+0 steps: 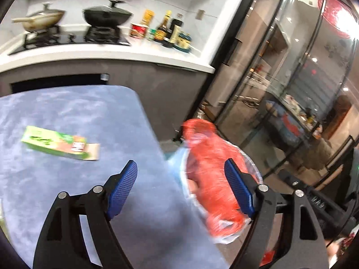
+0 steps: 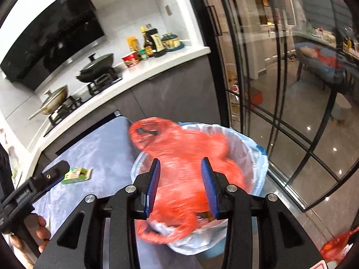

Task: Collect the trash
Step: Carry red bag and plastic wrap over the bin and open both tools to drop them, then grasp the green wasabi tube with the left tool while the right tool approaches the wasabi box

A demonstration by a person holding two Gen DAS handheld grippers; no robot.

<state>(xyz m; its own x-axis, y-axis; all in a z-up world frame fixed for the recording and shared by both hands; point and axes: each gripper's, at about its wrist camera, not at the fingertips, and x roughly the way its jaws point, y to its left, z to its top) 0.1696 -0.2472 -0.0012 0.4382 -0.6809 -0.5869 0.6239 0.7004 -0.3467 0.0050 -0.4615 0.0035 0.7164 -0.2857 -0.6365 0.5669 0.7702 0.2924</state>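
A red plastic bag (image 2: 186,154), blurred by motion, is over and partly inside a blue bin lined with a clear bag (image 2: 253,157), beside the blue table. It also shows in the left wrist view (image 1: 213,170). My right gripper (image 2: 180,186) is open above the bin, its blue pads on either side of the bag without gripping it. My left gripper (image 1: 179,188) is open and empty over the table's right edge. A green box (image 1: 60,143) lies flat on the blue table (image 1: 89,116), left of my left gripper. The green box also shows in the right wrist view (image 2: 77,174).
A white kitchen counter (image 1: 107,56) with a stove, two pans and bottles stands behind the table. A black-framed glass door (image 2: 291,89) runs along the right of the bin. More red plastic (image 2: 336,244) lies on the floor at the lower right.
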